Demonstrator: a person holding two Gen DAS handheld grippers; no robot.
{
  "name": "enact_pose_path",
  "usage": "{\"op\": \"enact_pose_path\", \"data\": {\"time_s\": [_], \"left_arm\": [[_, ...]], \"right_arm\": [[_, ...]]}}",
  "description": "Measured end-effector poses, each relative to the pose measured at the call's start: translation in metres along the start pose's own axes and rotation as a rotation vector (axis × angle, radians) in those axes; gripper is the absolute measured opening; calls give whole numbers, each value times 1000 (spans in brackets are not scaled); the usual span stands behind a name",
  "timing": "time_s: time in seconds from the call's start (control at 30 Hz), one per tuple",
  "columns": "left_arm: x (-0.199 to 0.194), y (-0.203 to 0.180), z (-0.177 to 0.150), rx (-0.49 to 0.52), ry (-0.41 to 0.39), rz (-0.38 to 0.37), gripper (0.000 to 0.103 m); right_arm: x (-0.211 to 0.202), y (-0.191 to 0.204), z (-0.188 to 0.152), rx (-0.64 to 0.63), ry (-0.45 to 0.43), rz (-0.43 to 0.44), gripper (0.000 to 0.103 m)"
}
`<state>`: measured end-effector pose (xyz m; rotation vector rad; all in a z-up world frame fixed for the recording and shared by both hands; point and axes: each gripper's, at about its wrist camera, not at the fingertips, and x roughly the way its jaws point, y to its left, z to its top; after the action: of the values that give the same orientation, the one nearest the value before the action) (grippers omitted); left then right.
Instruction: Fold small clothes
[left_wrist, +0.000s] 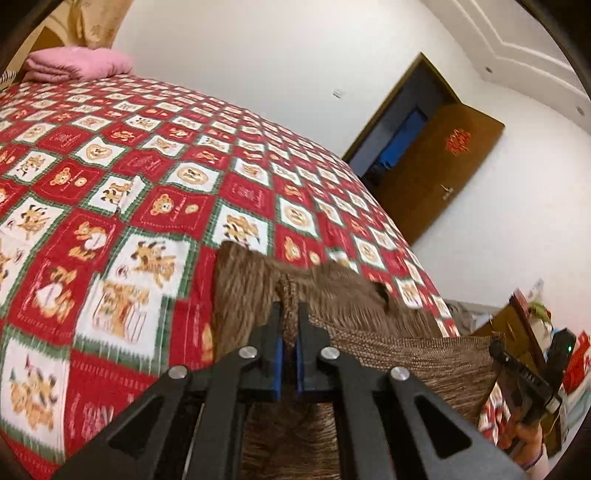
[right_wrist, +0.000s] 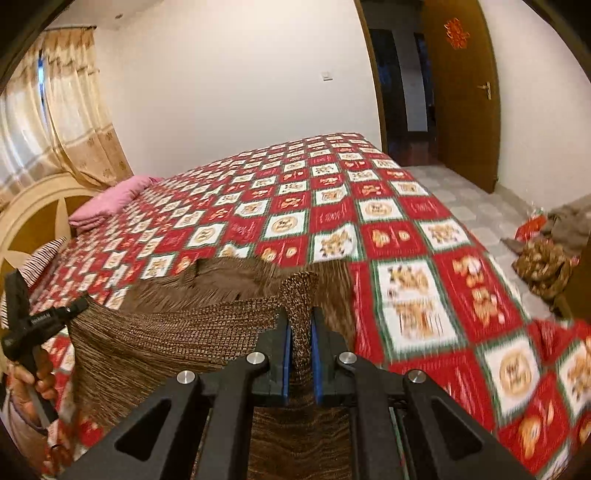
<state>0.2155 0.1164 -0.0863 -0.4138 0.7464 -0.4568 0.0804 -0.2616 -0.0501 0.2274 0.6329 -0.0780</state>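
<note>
A brown knitted garment (left_wrist: 369, 321) hangs stretched between my two grippers above the red patterned bed cover (left_wrist: 110, 184). My left gripper (left_wrist: 290, 314) is shut on one edge of it. My right gripper (right_wrist: 300, 317) is shut on the other edge of the garment (right_wrist: 177, 332). The cloth's far part drapes onto the bed. The right gripper shows at the right edge of the left wrist view (left_wrist: 496, 349); the left gripper shows at the left of the right wrist view (right_wrist: 83, 302).
A folded pink blanket (right_wrist: 107, 203) lies at the head of the bed, by the headboard (right_wrist: 33, 218). A crumpled brown cloth (right_wrist: 543, 266) lies on the tiled floor. An open wooden door (right_wrist: 461, 92) stands beyond the bed.
</note>
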Motion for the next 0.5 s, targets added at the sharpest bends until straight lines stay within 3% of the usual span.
{"op": "enact_pose_path", "data": {"time_s": [0.27, 0.37, 0.5], "left_arm": [[43, 8, 39, -28, -46, 31, 5], [69, 17, 48, -48, -55, 69, 5], [109, 32, 39, -72, 29, 164, 6]], "right_arm": [[74, -1, 44, -51, -2, -55, 9], [102, 1, 48, -104, -31, -120, 9], [151, -6, 34, -123, 27, -202, 9]]}}
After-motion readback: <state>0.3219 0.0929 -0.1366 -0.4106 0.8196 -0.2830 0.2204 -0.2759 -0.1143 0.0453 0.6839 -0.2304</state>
